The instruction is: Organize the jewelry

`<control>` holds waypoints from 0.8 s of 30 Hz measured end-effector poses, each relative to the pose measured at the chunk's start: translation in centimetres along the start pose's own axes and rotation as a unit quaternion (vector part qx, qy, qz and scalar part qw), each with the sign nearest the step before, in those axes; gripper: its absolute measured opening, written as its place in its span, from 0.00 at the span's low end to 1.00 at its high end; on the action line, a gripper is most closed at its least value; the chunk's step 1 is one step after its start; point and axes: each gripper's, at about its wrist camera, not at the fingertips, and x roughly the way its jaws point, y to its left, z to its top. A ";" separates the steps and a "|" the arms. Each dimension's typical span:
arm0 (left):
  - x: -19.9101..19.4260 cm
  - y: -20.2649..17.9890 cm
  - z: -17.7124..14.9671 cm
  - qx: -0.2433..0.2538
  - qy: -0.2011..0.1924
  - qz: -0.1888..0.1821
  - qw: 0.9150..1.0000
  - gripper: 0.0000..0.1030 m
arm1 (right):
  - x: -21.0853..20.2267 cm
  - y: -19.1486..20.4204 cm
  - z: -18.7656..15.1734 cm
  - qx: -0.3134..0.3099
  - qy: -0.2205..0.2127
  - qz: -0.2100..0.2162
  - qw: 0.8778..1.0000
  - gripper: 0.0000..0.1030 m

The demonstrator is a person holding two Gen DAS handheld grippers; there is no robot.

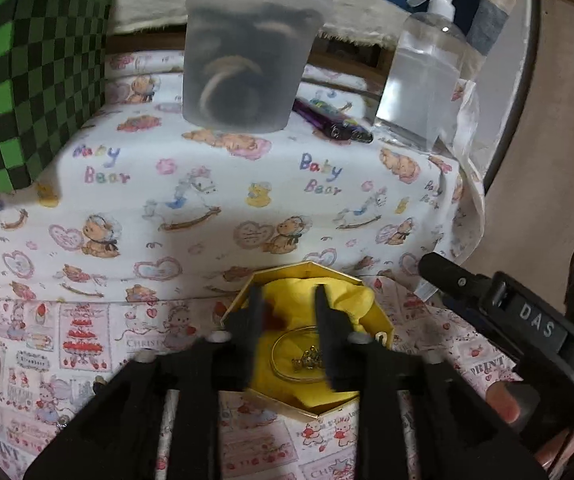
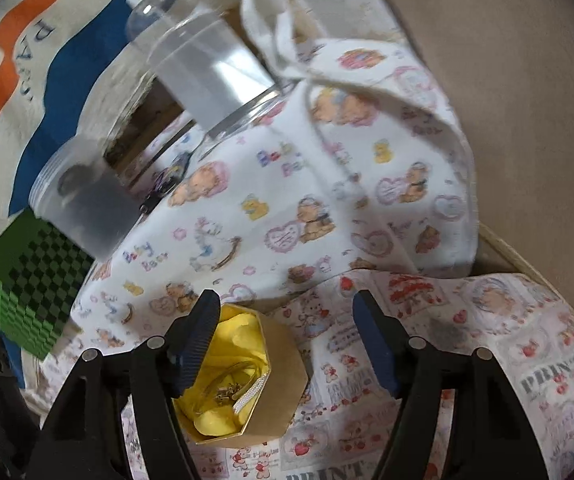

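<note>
Jewelry [image 1: 307, 354], a thin bangle and small gold pieces, is already lying inside the gold hexagonal box [image 1: 383, 320] on yellow lining, while the left hand-held gripper [image 1: 289, 336] is hovering over the box, spread and empty, and its lid is nowhere showing.

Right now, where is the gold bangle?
In the left wrist view the bangle lies on yellow cloth inside the gold box, low centre, between the left gripper fingers.

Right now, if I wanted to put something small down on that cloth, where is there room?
The widest free patch is the teddy-print cloth between the frosted tub and the gold box. Free too: cloth right of the box in the right wrist view. Crowded: the back edge, with tub, lighter and spray bottle.
</note>
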 end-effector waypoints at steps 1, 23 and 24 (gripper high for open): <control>-0.5 -0.1 0.0 0.006 -0.008 0.009 1.000 0.46 | -0.4 0.2 0.0 -0.004 -0.008 -0.007 1.000 0.69; -15.7 9.1 -3.6 0.023 -0.135 0.142 0.980 0.95 | -6.6 7.1 -2.6 -0.153 -0.093 0.033 0.983 0.82; -15.9 9.6 -3.8 0.019 -0.132 0.144 0.981 0.95 | -6.7 7.4 -2.9 -0.162 -0.098 0.030 0.981 0.82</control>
